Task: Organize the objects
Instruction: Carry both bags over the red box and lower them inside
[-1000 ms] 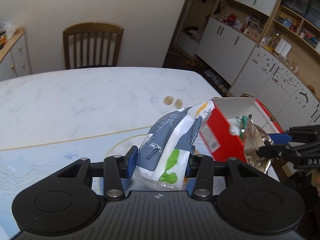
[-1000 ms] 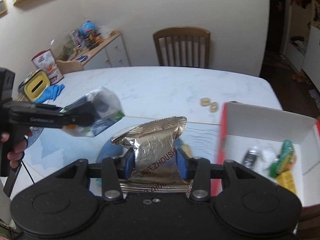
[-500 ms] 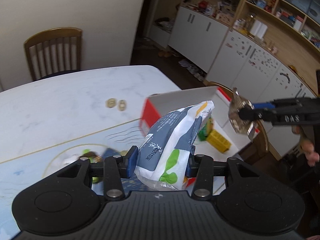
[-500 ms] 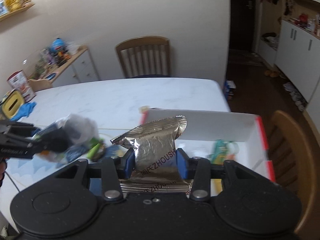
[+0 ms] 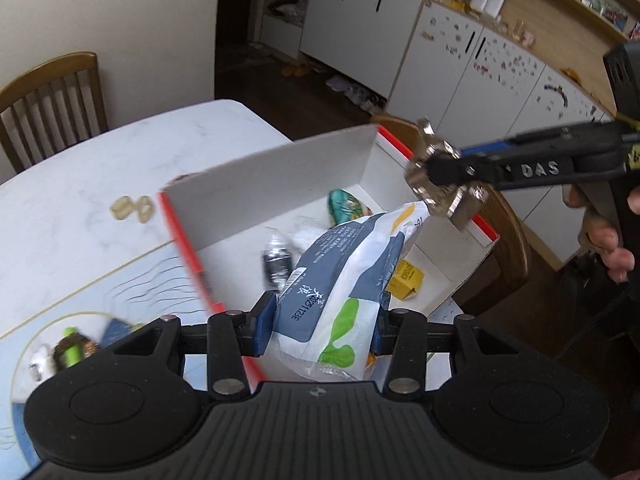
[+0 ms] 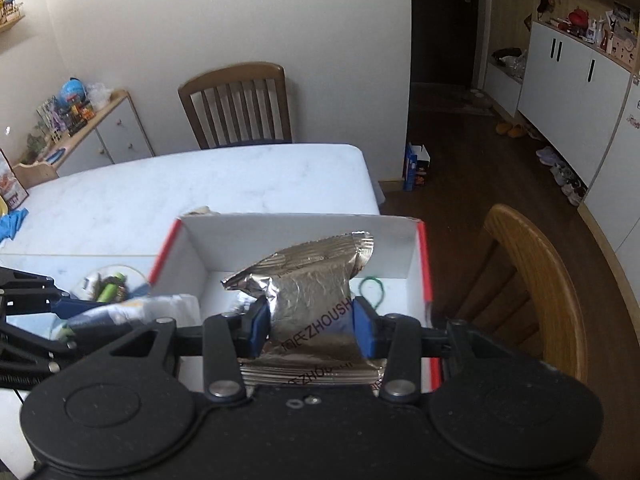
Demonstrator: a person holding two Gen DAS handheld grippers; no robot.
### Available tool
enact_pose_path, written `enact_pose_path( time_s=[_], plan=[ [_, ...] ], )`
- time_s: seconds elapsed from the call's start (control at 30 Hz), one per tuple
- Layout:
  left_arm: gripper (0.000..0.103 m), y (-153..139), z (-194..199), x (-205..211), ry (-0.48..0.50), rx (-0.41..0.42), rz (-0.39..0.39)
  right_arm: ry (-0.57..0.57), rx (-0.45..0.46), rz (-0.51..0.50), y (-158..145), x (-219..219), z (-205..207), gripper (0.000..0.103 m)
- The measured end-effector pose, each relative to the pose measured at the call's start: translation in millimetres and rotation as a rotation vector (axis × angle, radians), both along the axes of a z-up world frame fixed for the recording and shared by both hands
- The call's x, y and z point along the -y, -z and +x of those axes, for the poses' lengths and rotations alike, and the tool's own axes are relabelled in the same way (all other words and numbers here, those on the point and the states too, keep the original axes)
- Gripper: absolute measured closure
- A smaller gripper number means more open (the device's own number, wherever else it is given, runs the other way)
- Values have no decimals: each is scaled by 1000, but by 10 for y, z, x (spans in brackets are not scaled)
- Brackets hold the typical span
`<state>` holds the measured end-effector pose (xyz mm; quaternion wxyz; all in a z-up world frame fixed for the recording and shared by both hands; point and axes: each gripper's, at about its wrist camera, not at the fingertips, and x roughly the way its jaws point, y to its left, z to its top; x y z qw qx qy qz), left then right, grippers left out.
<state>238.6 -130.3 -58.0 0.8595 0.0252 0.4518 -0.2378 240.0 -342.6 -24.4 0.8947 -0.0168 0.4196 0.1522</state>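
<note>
My left gripper (image 5: 320, 330) clamps blue-white bag (image 5: 344, 276), right gripper (image 6: 311, 330) clamps foil packet (image 6: 308, 300), both over box (image 5: 272, 184). Risk: packets collide, snag near wall, spill onto table edge.

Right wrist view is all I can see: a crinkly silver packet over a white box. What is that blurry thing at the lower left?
Observer: That is the left gripper, shut on a blue and white snack bag with a green patch. In its own view the bag hangs over the box too.
Operator: What is in the box? My packet hides most of it.
Observer: The left view shows a small dark packet, a teal wrapper and a yellow packet on the box floor.
Operator: Anything left on the table?
Observer: Two small beige rings lie on the marble just beyond the box.
</note>
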Motion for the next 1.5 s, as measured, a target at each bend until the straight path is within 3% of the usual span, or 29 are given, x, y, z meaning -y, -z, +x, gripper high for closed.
enact_pose_path(
  time_s=[0.33,0.8,1.13,1.5],
  plan=[
    [60,368,241,476,10,-44,123,-54,-36,-31,204,61,343,61],
    [60,704,466,747,18,-123,205,-142,-75,-131,599,-232,606,61],
    [59,894,530,800,2,-182,218,-164,-93,-163,790,-326,682,61],
    [52,936,537,831,-17,-220,210,-136,-116,-119,782,-258,706,59]
  ],
)
